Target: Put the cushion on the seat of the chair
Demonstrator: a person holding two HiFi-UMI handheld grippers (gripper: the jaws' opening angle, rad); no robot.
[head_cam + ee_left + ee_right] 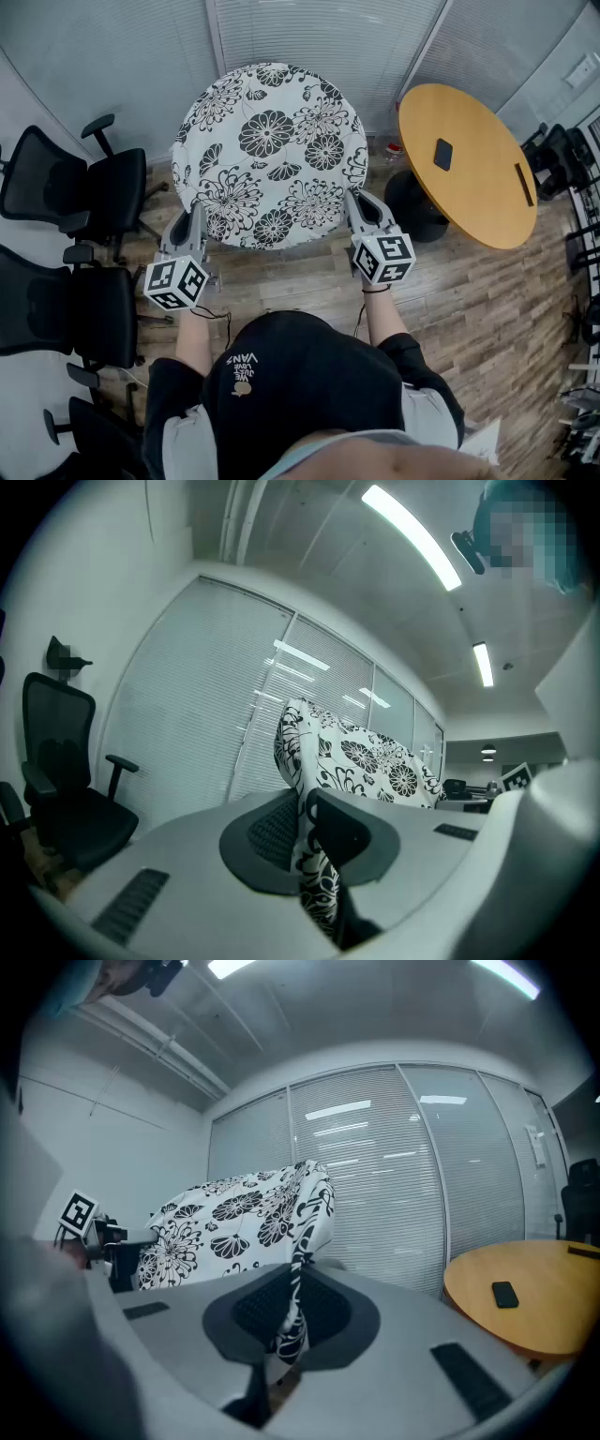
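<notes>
A round white cushion [270, 155] with black flower print hangs in the air in front of me, held flat by both grippers at its near edge. My left gripper [187, 230] is shut on its near left rim, and the fabric [314, 855] runs pinched between the jaws. My right gripper [361, 217] is shut on the near right rim, with the cloth [292, 1307] squeezed between the pads. Black office chairs [84, 192] stand at the left, their seats apart from the cushion.
A round wooden table [473, 164] with a dark phone [443, 154] stands at the right, its black base on the wood floor. Window blinds [309, 37] close the far side. More black chairs [89, 314] line the left wall and dark chairs [562, 155] sit at the right edge.
</notes>
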